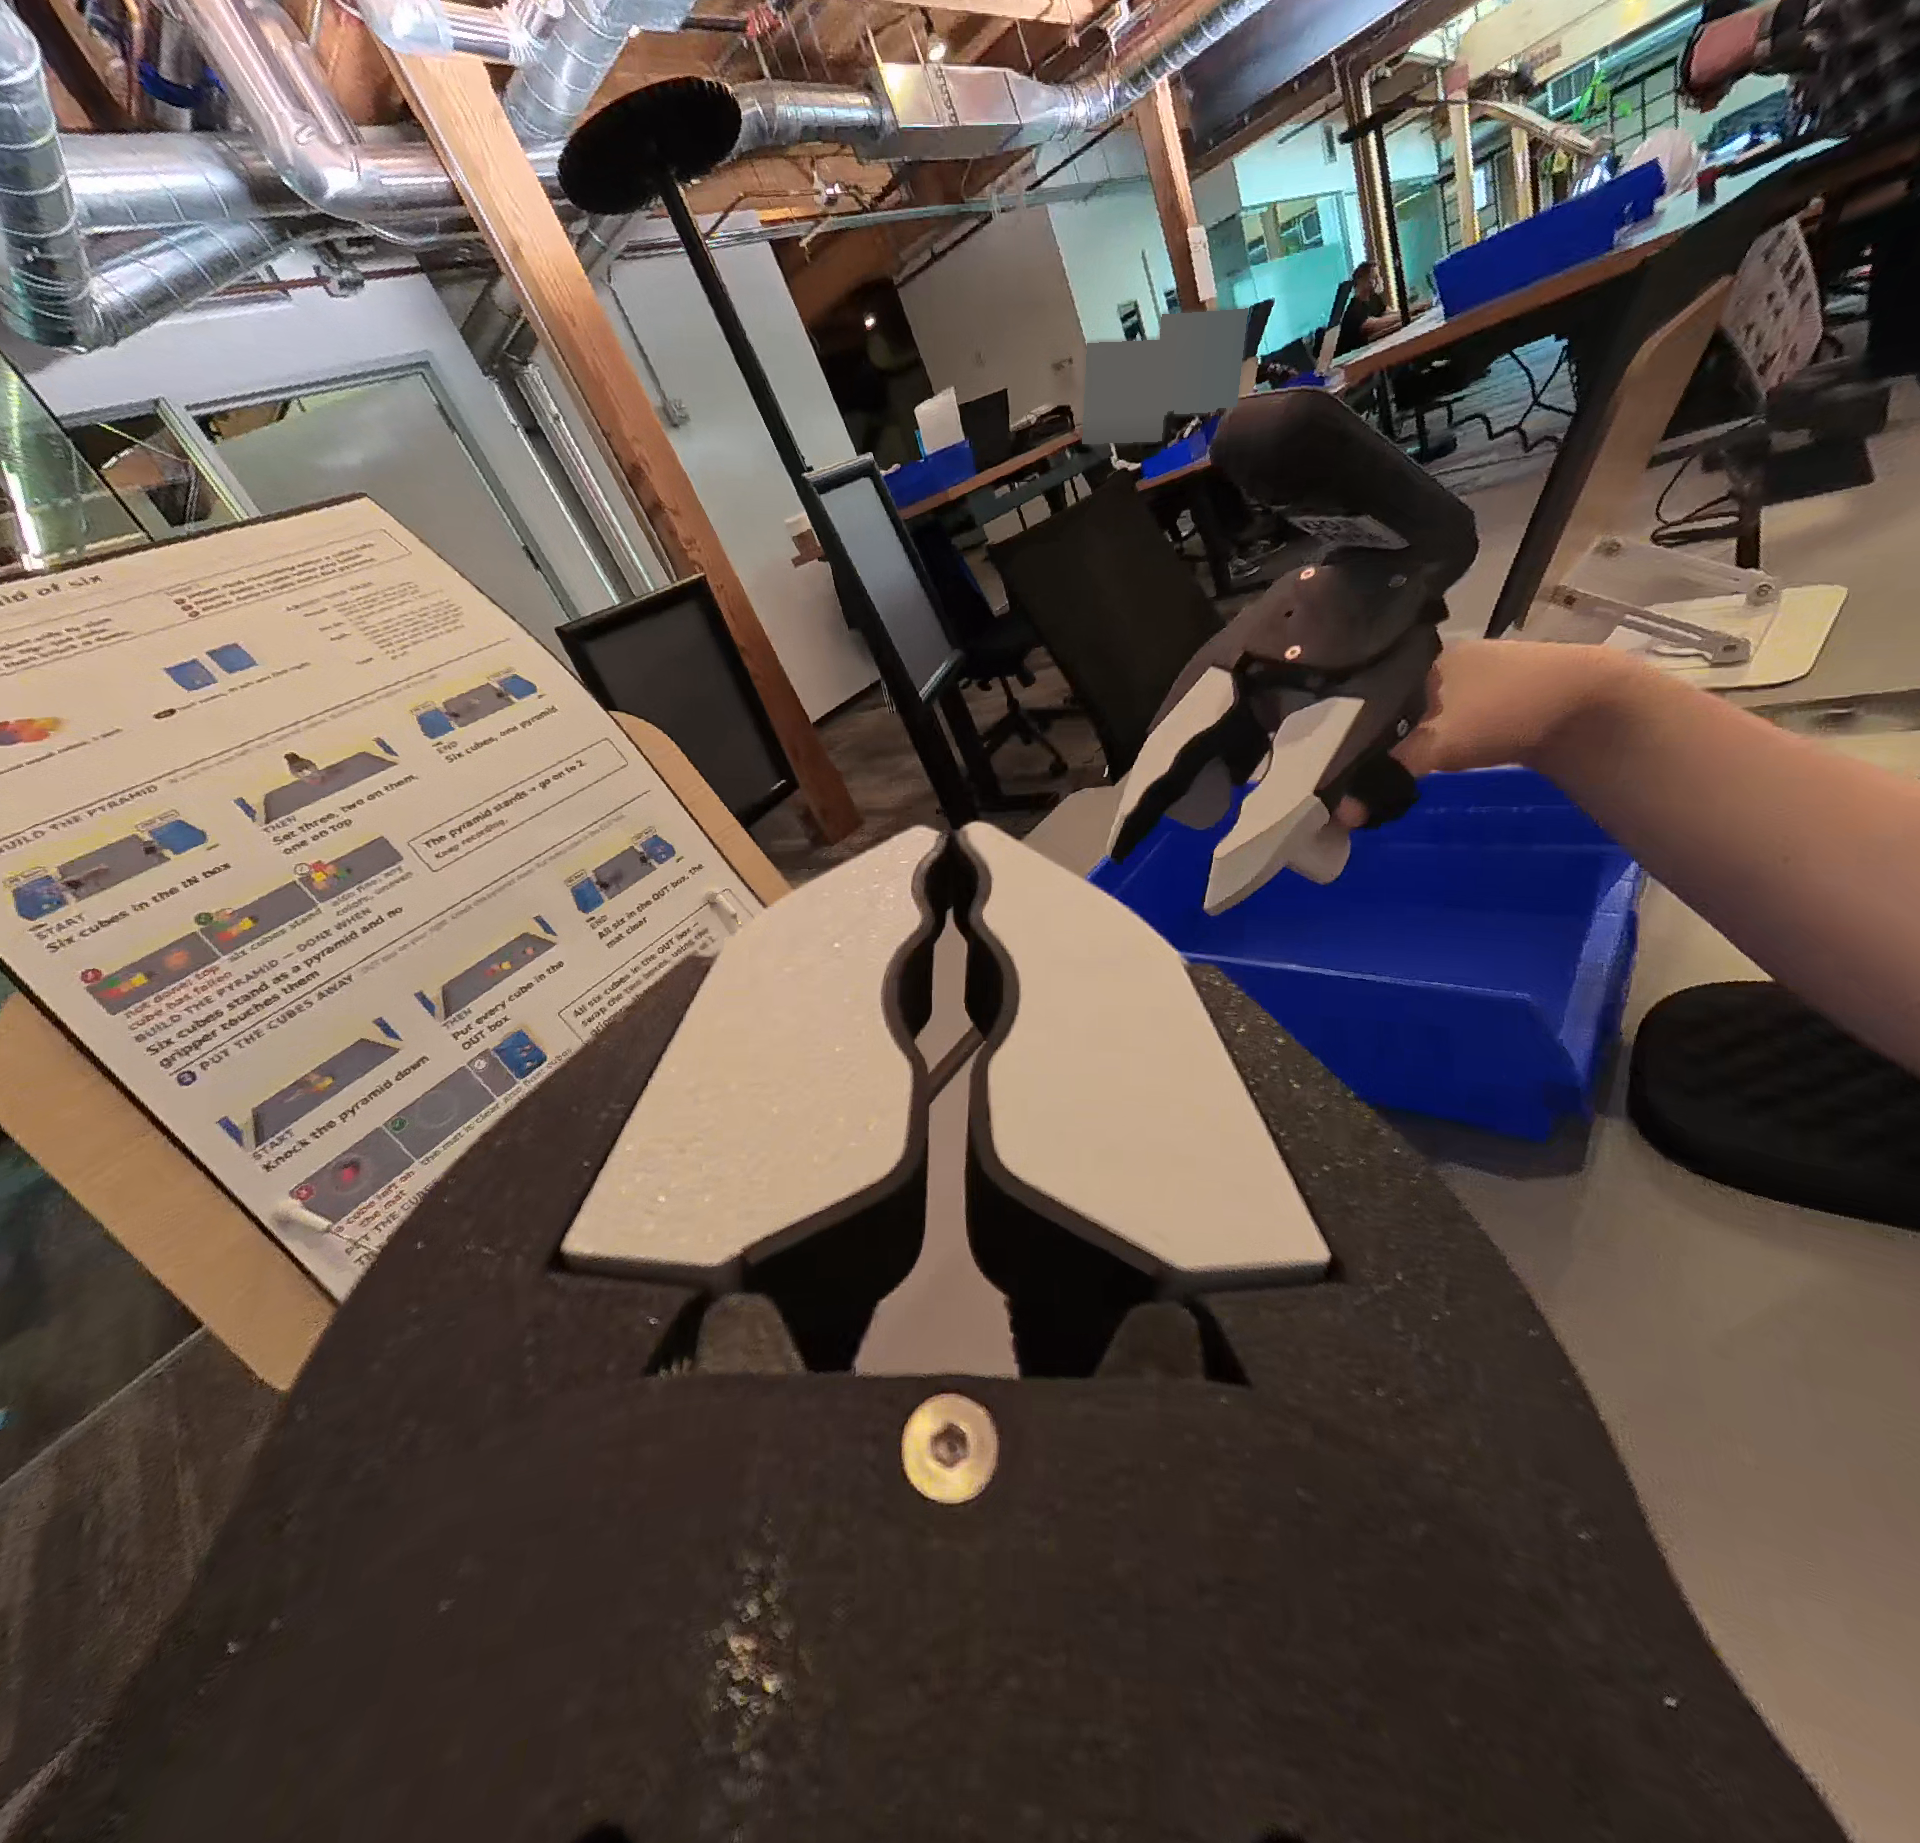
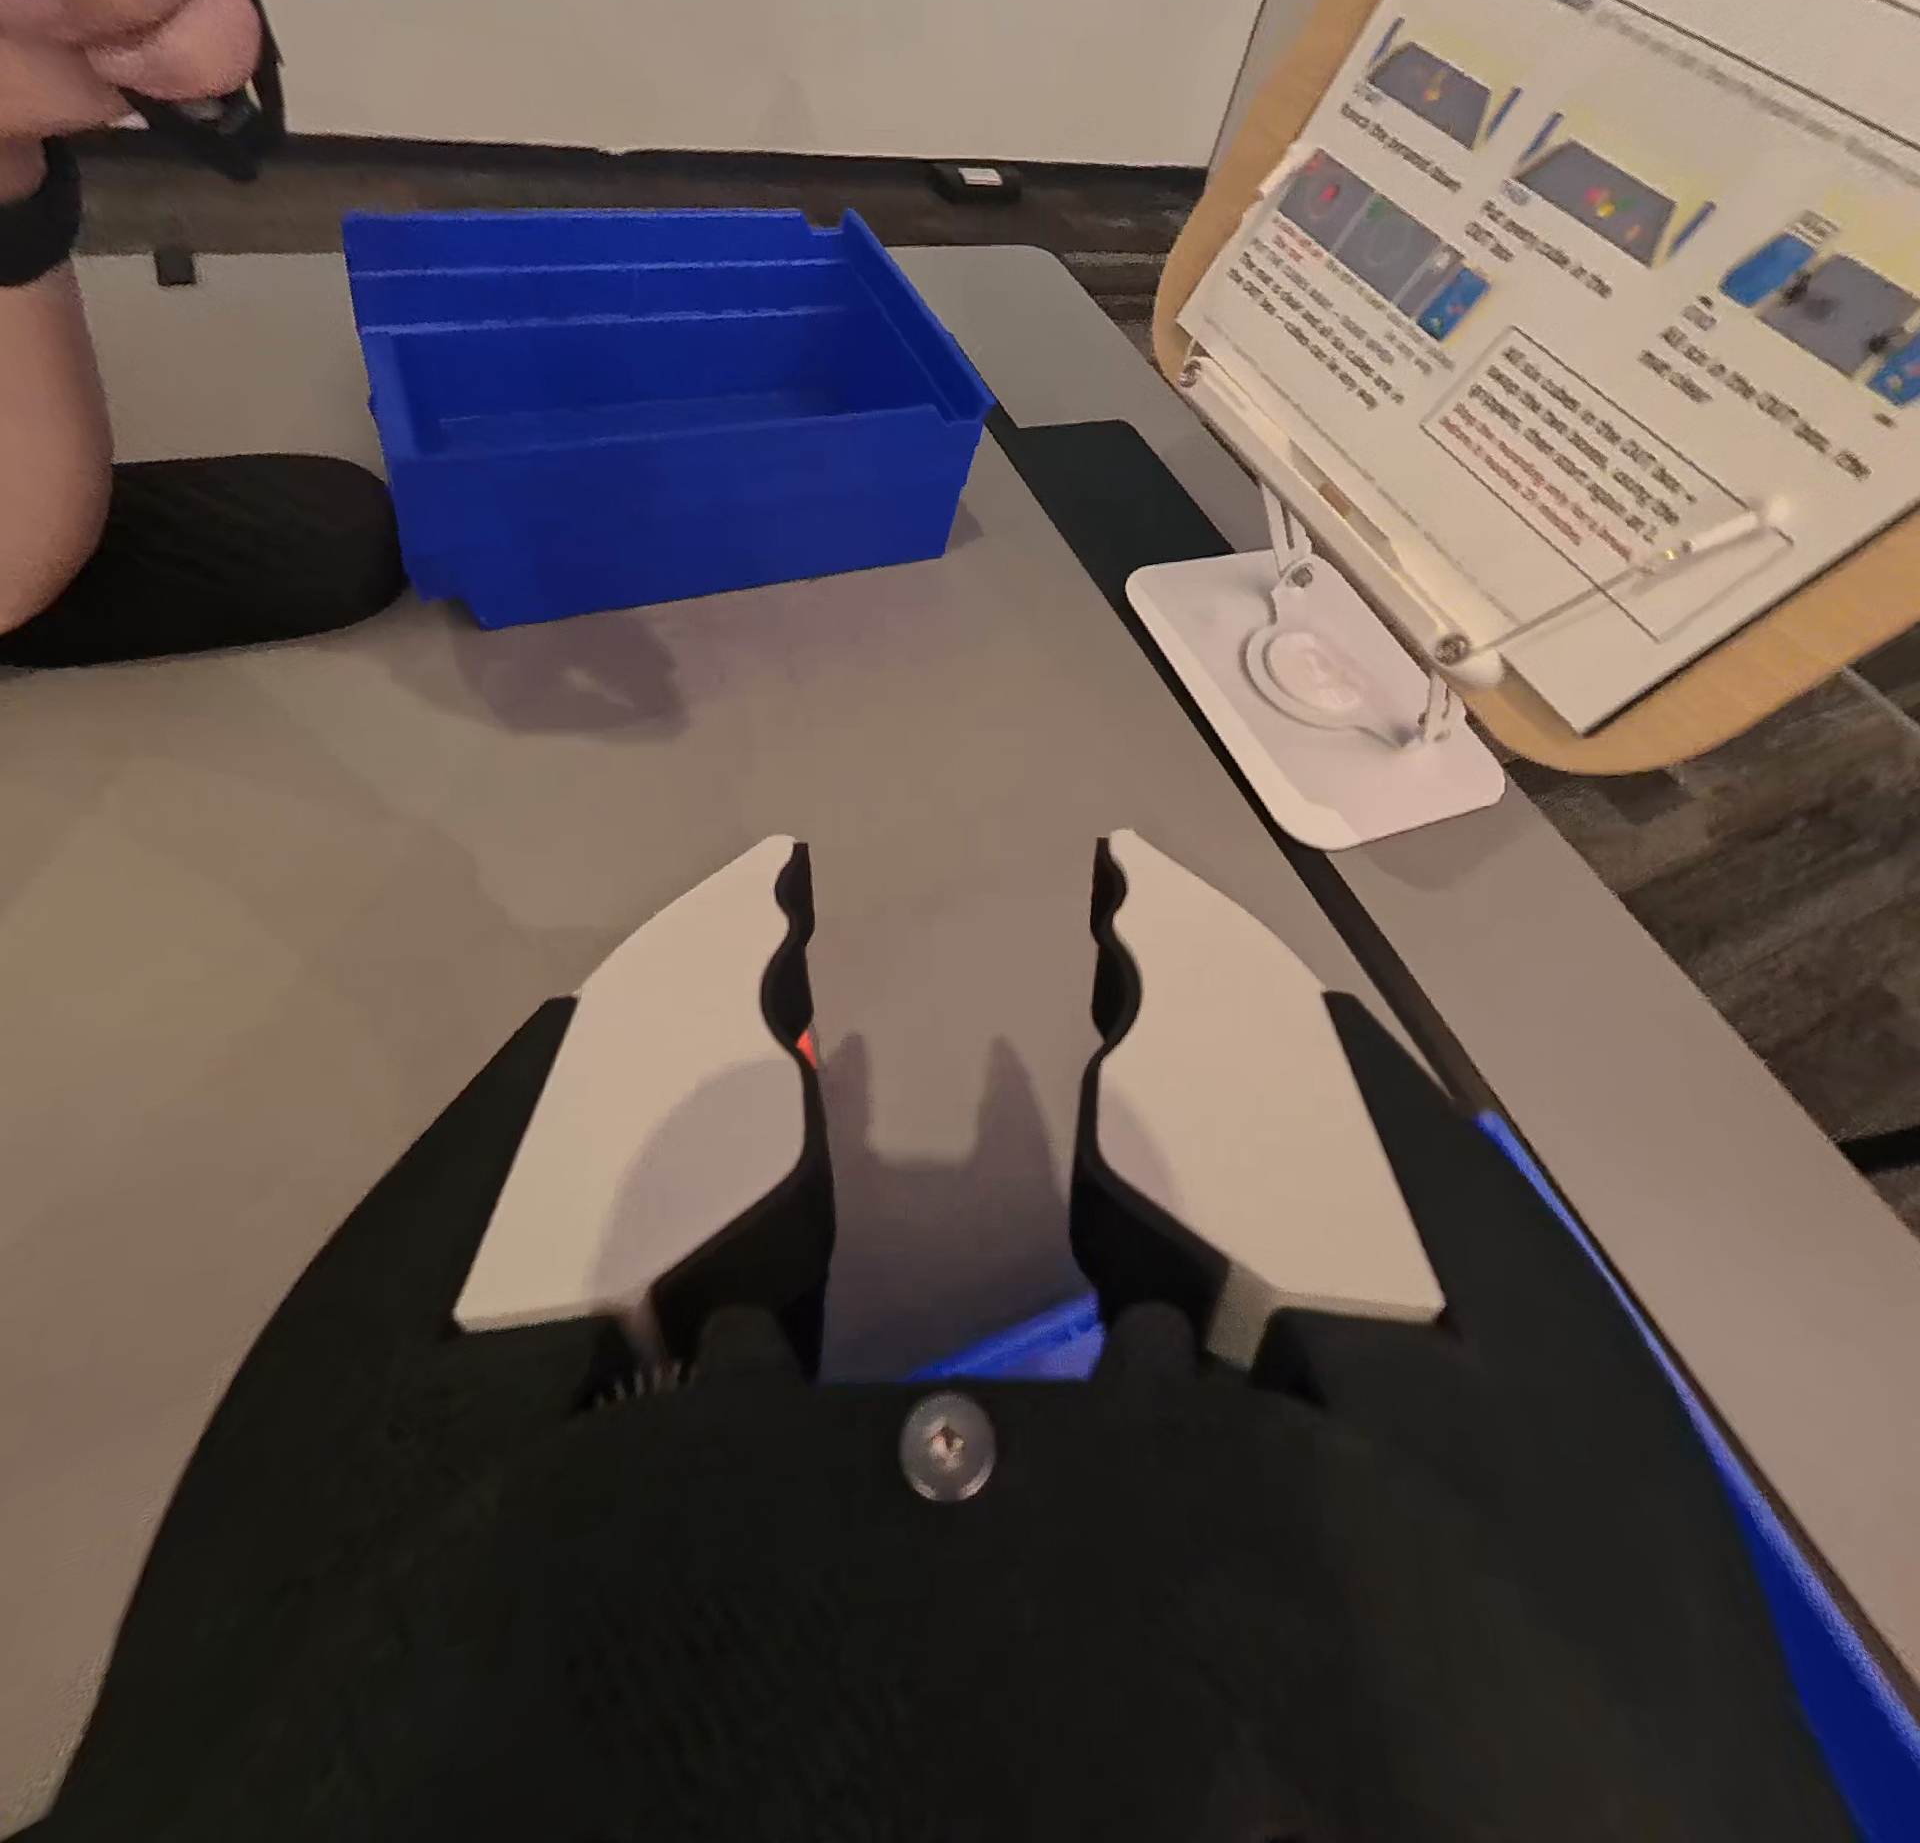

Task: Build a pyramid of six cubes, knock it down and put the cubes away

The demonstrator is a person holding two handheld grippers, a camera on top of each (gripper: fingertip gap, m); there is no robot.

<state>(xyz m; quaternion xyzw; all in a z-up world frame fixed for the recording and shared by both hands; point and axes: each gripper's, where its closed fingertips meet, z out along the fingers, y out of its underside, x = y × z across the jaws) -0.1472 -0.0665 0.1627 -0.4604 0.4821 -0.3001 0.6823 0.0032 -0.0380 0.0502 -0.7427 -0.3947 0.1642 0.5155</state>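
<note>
No whole cube shows in either view. A blue bin [image 2: 665, 411] stands on the grey table [image 2: 416, 806], and its inside is bare; it also shows in the left wrist view [image 1: 1455, 972]. My right gripper [image 2: 951, 848] is open and empty above the table, short of that bin. It shows open in the left wrist view [image 1: 1174, 868], beyond the bin. A tiny red sliver [image 2: 808, 1048] peeks out by its left finger; I cannot tell what it is. My left gripper [image 1: 954, 837] is shut and empty, raised and pointing over the bin.
A second blue bin's edge [image 2: 1621, 1305] lies under my right gripper at the lower right. An instruction board on a white stand [image 2: 1320, 713] stands at the table's right edge and also shows in the left wrist view [image 1: 312, 806]. A black pad [image 2: 208, 557] lies beside the first bin.
</note>
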